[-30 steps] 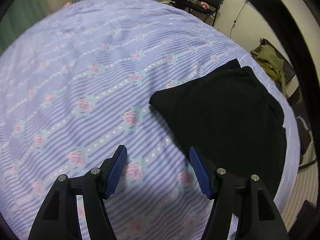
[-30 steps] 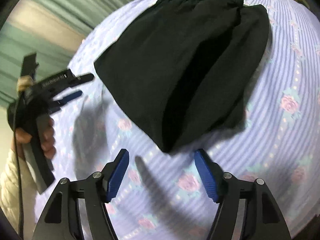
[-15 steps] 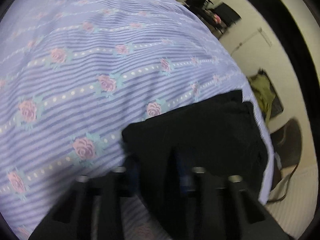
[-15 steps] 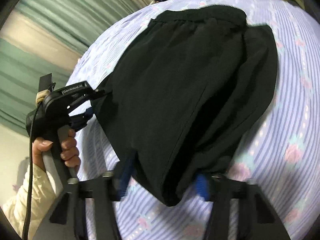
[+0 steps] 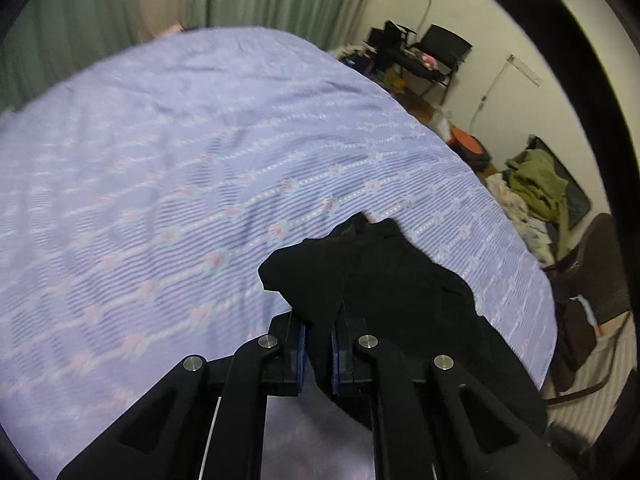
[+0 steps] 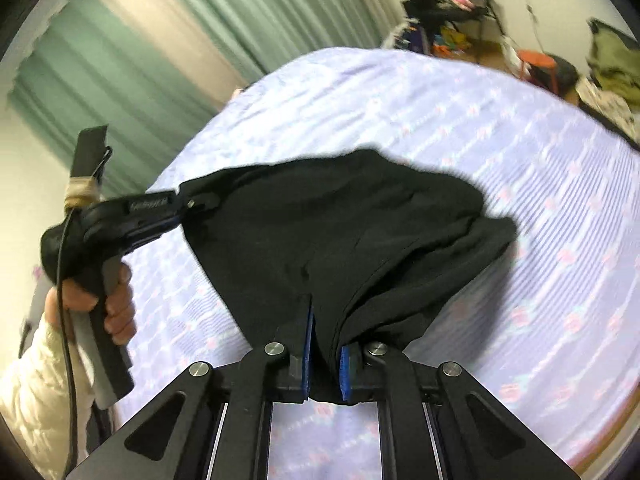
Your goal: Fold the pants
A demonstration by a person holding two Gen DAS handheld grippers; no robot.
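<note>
The black pants [image 6: 340, 232] are lifted at their near edge above the purple flowered bedspread [image 6: 540, 208]. My right gripper [image 6: 325, 354] is shut on one near corner of the pants. My left gripper [image 5: 319, 346] is shut on the other corner of the pants [image 5: 380, 280]; it also shows in the right wrist view [image 6: 180, 210], held by a hand at the left. The cloth hangs stretched between the two grippers, and its far part rests bunched on the bed.
The bedspread [image 5: 160, 180] fills most of both views. Green curtains [image 6: 132, 64] hang behind the bed. A black chair [image 5: 440, 52], an orange stool [image 5: 466, 144] and a pile of clothes [image 5: 536, 184] stand past the bed's far right edge.
Both grippers moved onto the near edge of the pants, shut on its corners, and lifted it off the bed. The pants were lying flat before.
</note>
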